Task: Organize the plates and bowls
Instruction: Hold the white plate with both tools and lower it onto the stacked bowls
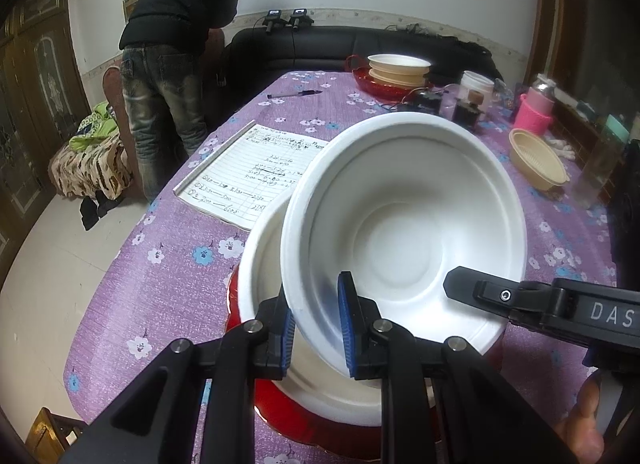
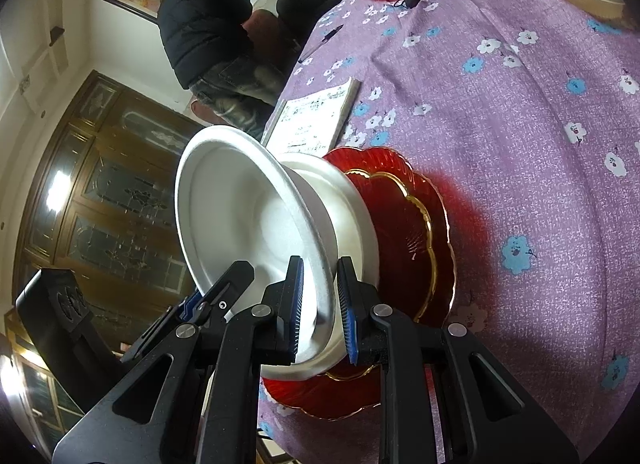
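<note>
While left view hides it, right shows red plate (image 2: 416,232).

The white bowl (image 1: 404,223) looks like matt, faintly grainy foam or moulded pulp. Beneath it the red plate (image 2: 416,232) is glossy, ribbed glass with a gilt rim. The tablecloth (image 1: 180,272) is purple, finely textured flower-printed cloth; the notebook (image 1: 248,167) is lined paper.

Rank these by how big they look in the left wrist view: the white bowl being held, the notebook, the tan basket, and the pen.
1. white bowl, though nearness to the camera inflates it
2. notebook
3. tan basket, set farther back, so its true size against the notebook is unsure
4. pen
</note>
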A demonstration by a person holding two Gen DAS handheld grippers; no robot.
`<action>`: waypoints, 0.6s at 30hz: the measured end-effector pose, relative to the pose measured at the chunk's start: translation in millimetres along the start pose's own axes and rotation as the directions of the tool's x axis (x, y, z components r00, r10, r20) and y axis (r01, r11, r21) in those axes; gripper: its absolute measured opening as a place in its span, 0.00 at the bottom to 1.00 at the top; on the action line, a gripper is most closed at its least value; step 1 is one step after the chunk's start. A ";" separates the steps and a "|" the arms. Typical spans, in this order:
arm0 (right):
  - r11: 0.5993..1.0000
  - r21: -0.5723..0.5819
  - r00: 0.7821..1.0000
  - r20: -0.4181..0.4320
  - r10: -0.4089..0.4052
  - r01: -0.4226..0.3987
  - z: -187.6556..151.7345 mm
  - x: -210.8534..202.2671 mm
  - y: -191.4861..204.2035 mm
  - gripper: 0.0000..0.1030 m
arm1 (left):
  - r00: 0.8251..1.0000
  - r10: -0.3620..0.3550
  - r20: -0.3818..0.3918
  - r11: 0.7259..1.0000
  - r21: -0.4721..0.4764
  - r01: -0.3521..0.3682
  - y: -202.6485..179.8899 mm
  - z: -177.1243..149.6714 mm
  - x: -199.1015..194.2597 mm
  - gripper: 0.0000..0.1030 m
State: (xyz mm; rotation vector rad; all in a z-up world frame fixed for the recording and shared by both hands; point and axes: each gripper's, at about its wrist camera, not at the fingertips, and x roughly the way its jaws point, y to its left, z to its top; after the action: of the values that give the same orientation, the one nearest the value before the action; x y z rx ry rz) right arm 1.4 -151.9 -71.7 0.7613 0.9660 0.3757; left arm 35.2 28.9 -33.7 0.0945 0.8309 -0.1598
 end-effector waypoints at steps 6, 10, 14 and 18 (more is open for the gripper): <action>1.000 -0.001 1.000 0.001 0.001 -0.001 0.8 0.3 -2.2 0.18 | 1.000 0.004 0.000 1.000 0.000 -0.004 -0.3 -0.3 0.9 0.19; 1.000 0.001 1.000 0.001 0.004 -0.004 1.5 0.2 -3.1 0.18 | 1.000 0.007 0.001 1.000 0.003 -0.007 -0.6 -0.3 1.5 0.19; 1.000 0.001 1.000 0.001 0.004 -0.004 2.2 0.5 -3.0 0.18 | 1.000 0.010 0.002 1.000 0.005 -0.010 -1.0 -0.5 1.8 0.19; 1.000 0.001 1.000 0.003 0.006 -0.006 1.4 0.6 -3.0 0.18 | 1.000 0.011 0.002 1.000 0.004 -0.011 -1.0 -0.8 2.7 0.19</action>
State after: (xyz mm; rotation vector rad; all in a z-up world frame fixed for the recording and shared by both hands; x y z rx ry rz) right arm 2.8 -154.2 -73.7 0.7653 0.9611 0.3787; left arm 36.2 27.8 -36.2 0.1024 0.8278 -0.1512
